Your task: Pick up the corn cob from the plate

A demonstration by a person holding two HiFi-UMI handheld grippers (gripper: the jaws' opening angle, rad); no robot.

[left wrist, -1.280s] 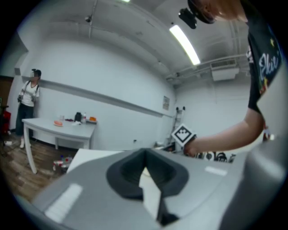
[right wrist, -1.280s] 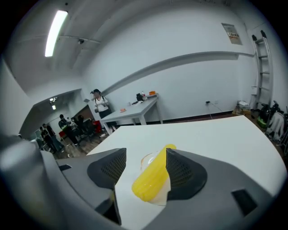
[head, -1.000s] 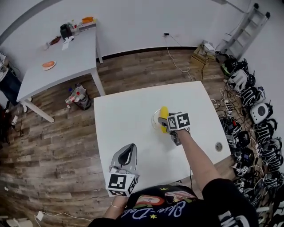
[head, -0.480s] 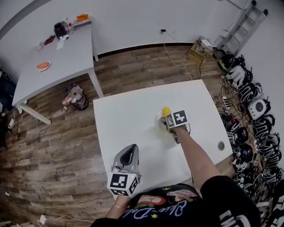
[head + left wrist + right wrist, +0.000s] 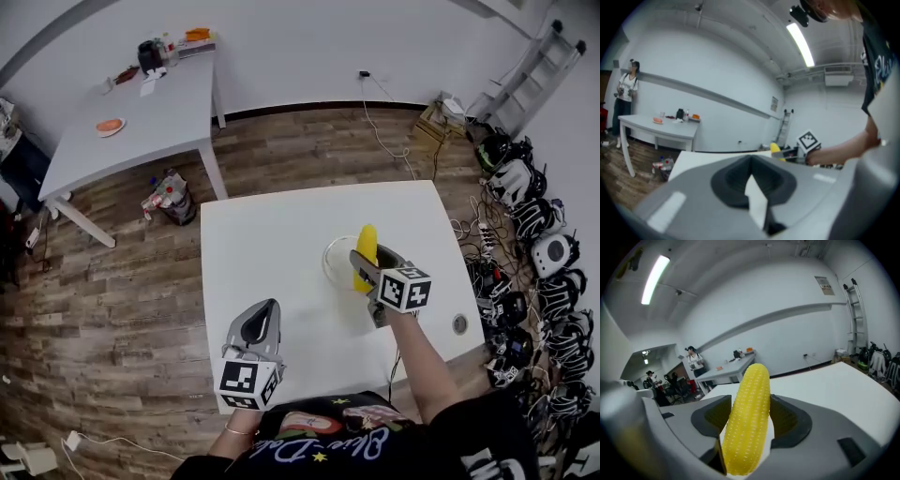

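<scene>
Head view, 1 corn cob in right gripper fingers, left gripper fingers closed, 1 plate

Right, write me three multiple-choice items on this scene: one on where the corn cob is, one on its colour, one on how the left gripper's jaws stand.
1. Where is the corn cob?
A. On the far table
B. Between the jaws of the right gripper
C. In the left gripper

2. What colour is the corn cob?
A. Green
B. Red
C. Yellow

3. How do the left gripper's jaws stand?
A. Together, with nothing between them
B. Clamped on the corn cob
C. Wide apart

Answers:
1 B: the right gripper view shows the cob standing between its two jaws.
2 C: the kernels are plain yellow in every view.
3 A: the left gripper view shows the jaw tips meeting, with nothing held.
</scene>
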